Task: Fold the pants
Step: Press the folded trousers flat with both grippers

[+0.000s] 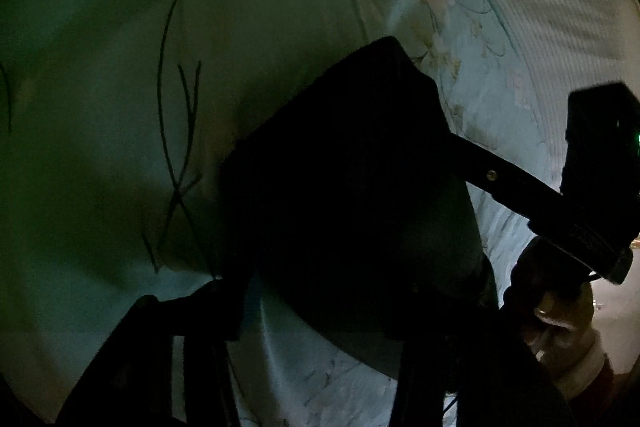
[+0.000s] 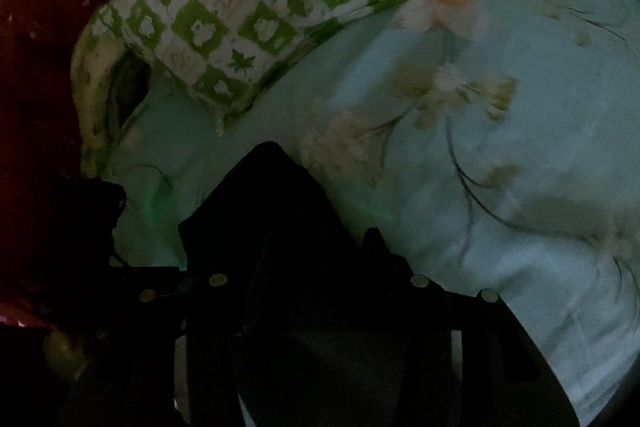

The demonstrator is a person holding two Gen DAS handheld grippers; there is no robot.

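While the dark pants (image 1: 344, 187) hung just ahead of both grippers above the pale floral bed (image 1: 100, 147), the right gripper (image 1: 452, 139) pinched one edge from the side, though whether the left fingers (image 1: 208, 307) gripped stayed too dim to tell.

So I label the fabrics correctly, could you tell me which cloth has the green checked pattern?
The pillow at the bed's head has green-and-white checks; the bedsheet is pale blue with flowers, and the pants are plain black.
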